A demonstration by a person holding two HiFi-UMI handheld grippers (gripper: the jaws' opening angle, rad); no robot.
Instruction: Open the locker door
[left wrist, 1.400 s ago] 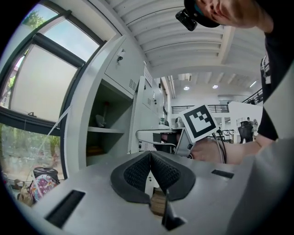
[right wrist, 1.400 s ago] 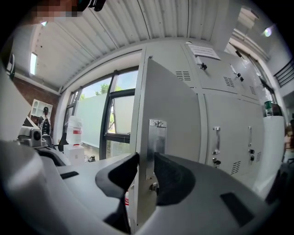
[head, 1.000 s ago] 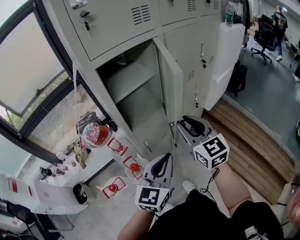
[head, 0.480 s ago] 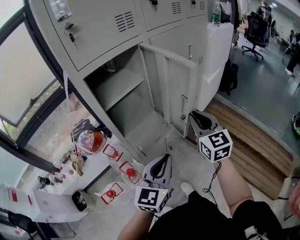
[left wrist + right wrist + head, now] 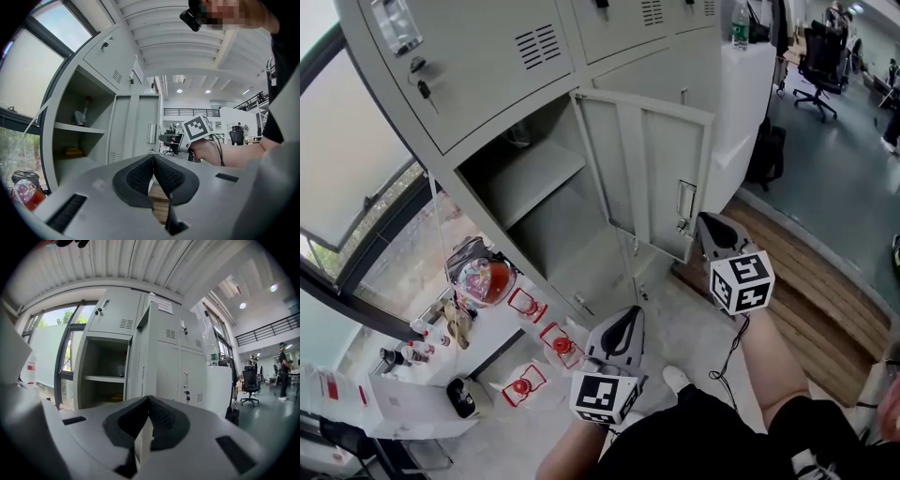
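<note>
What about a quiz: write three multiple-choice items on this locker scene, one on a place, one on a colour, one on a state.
1. The chair stands: A inside a locker; B on top of the lockers; C beyond the lockers, at right.
2. The lockers are: A light grey; B blue; C red.
3. The lower left door is: A shut; B open; C off its hinges.
Key: C, the chair shows at the head view's upper right; A, every locker front is light grey; B, the door swings out and bares the shelf.
</note>
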